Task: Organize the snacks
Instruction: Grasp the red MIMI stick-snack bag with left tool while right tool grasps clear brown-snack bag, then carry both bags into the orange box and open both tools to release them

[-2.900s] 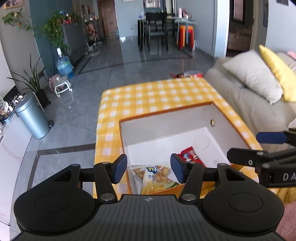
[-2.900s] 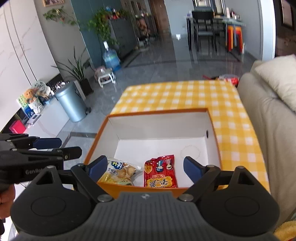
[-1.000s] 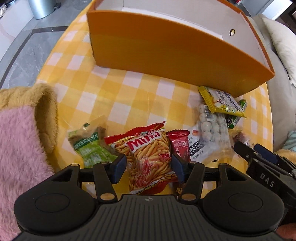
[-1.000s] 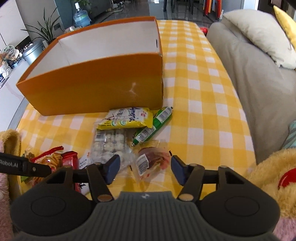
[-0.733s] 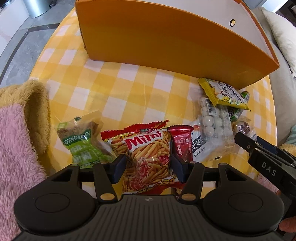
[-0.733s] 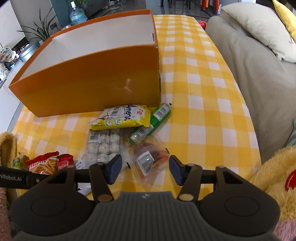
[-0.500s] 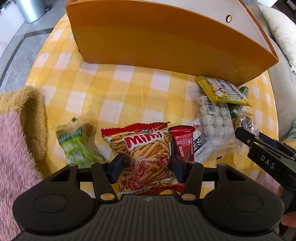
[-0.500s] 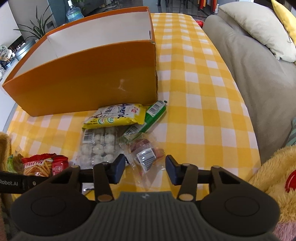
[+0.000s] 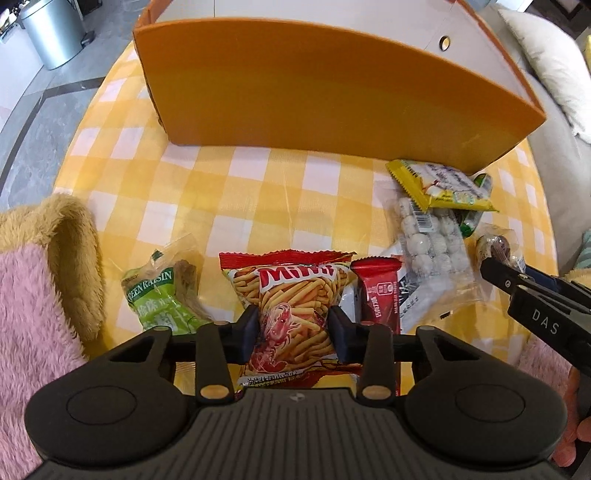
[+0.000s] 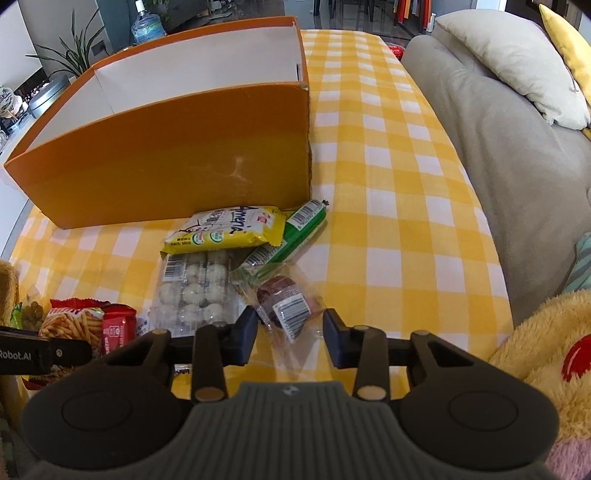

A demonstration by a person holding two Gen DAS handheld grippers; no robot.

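One orange box [image 10: 177, 162], inside hidden; snacks outside.

Table under a yellow-and-white checked tablecloth [image 10: 388, 155], used as the landmark. Just right of it: grey sofa [image 10: 491, 147] with a beige cushion [image 10: 517, 55] and a yellow cushion [image 10: 569, 44] behind that. Left of the table: grey tiled floor [image 9: 33, 122] with a dark inlay line, silver bin [image 9: 55, 33] standing on it. Beyond the far-left corner: water jug [image 10: 147, 26], leafy plant [image 10: 70, 55]. Daylight, glossy floor at the far end.
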